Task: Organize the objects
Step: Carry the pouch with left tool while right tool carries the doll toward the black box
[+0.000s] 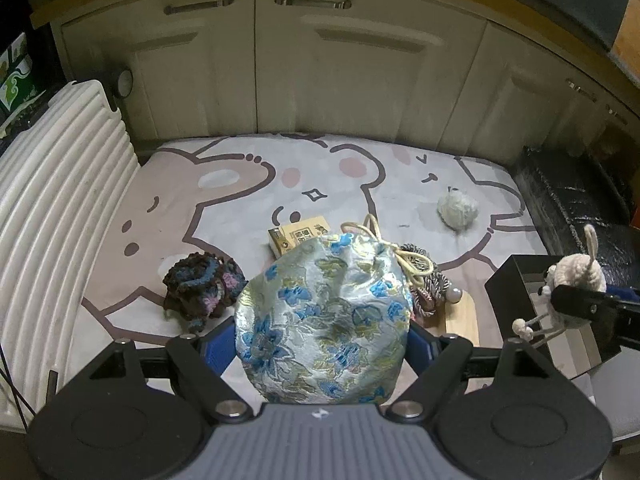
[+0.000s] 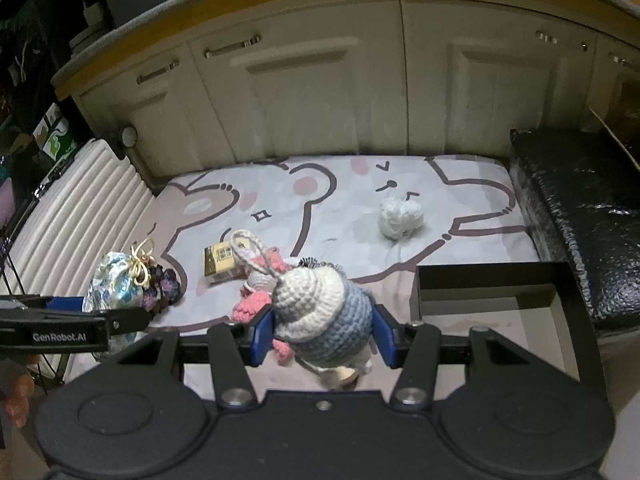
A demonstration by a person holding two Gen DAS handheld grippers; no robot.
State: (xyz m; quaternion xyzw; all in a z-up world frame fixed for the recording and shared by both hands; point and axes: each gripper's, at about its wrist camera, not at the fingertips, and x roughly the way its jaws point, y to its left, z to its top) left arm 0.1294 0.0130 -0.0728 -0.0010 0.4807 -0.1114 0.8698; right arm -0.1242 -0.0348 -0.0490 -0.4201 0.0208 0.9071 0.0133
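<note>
My left gripper (image 1: 320,340) is shut on a pale blue floral drawstring pouch (image 1: 324,320) and holds it above the cartoon mat (image 1: 240,184). The pouch also shows at the left of the right wrist view (image 2: 114,284). My right gripper (image 2: 322,332) is shut on a crocheted doll (image 2: 320,316) with a white hat and grey-blue body. The doll shows in the left wrist view (image 1: 572,280), over a black open box (image 1: 516,276). The box sits at the right in the right wrist view (image 2: 480,276).
On the mat lie a dark crocheted piece (image 1: 204,284), a small yellow carton (image 1: 300,236), a white crumpled ball (image 1: 458,206), a grey spiky toy (image 1: 424,276) and a wooden board (image 1: 462,316). A white ribbed suitcase (image 1: 52,200) stands left, cabinets (image 1: 320,72) behind, black foam (image 2: 580,220) right.
</note>
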